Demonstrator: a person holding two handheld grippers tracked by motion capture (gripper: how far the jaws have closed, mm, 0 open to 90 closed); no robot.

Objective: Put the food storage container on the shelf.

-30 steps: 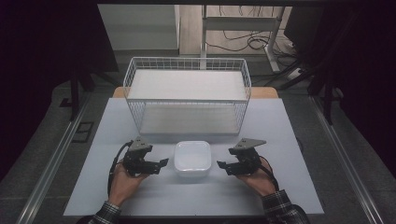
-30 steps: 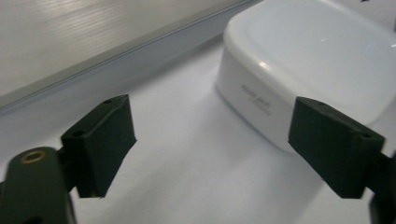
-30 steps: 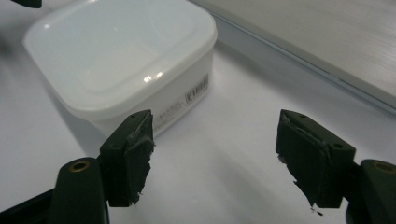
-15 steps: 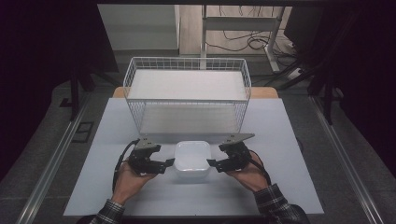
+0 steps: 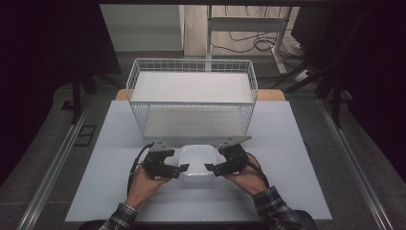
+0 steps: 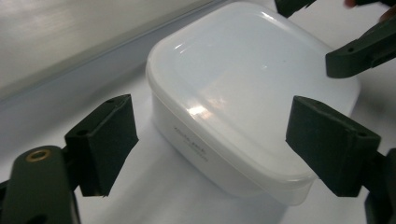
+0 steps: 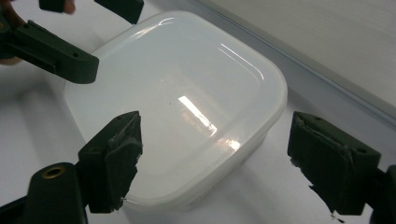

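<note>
Both grippers have closed in on the white lidded container (image 5: 197,160) since a second ago, when they stood well apart from it at either side.

From the high view, the container sits at lower centre of the frame on the desk (image 5: 297,191), just below the wire basket (image 5: 191,98). The left gripper (image 5: 184,169) and right gripper (image 5: 209,168) flank it at its lower corners, fingers spread. No grip is made yet; I judge the approach nearly done, with the clamp and lift left.

Along the left gripper view, the container (image 6: 243,93) fills the centre between two wide-open black fingers (image 6: 105,142); the right gripper's tips show at upper right. Its near corner is cut off by the frame's bottom.

Over in the right gripper view, the container (image 7: 182,98) lies between spread fingers (image 7: 114,158), one overlapping its lid edge; whether it touches is hard to tell. What is inside stays hidden.
</note>
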